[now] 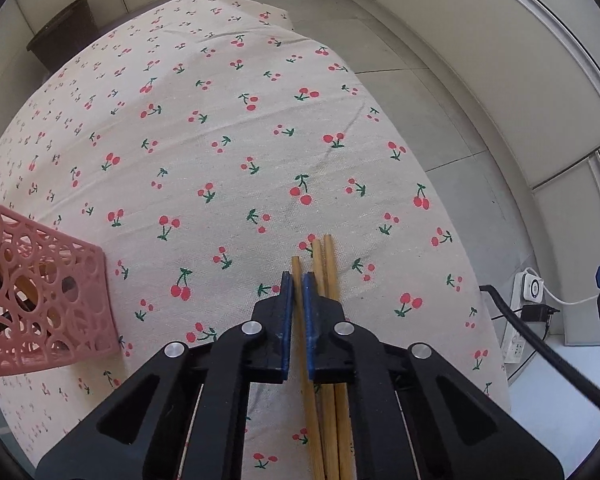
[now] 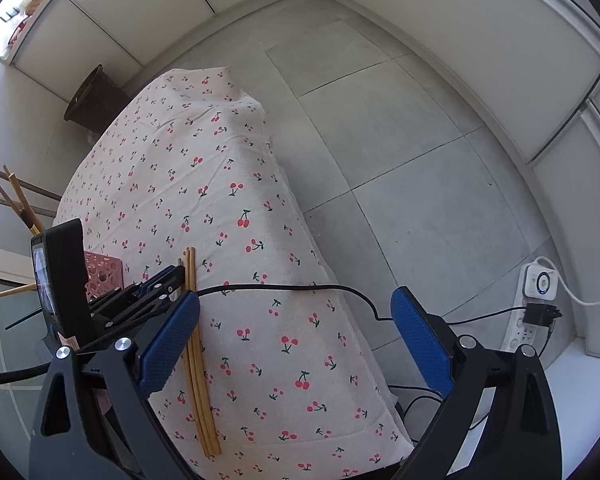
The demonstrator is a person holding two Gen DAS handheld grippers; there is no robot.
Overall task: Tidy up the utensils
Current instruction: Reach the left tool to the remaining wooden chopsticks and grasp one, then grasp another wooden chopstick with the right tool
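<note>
Three wooden chopsticks (image 1: 325, 264) lie side by side on the cherry-print tablecloth (image 1: 220, 140). My left gripper (image 1: 297, 284) is low over them with its blue pads nearly closed around the leftmost chopstick (image 1: 297, 276); the other two lie under its right finger. In the right wrist view the same chopsticks (image 2: 198, 376) run along the cloth and the left gripper (image 2: 172, 276) sits on their far end. My right gripper (image 2: 296, 340) is wide open and empty above the table's near right part. A pink perforated basket (image 1: 40, 300) stands to the left, holding chopsticks.
The table's right edge (image 2: 300, 216) drops to a grey tiled floor. A black cable (image 2: 284, 287) crosses the cloth. A white power strip (image 2: 534, 304) lies on the floor to the right. A dark bin (image 1: 64, 32) stands beyond the far end.
</note>
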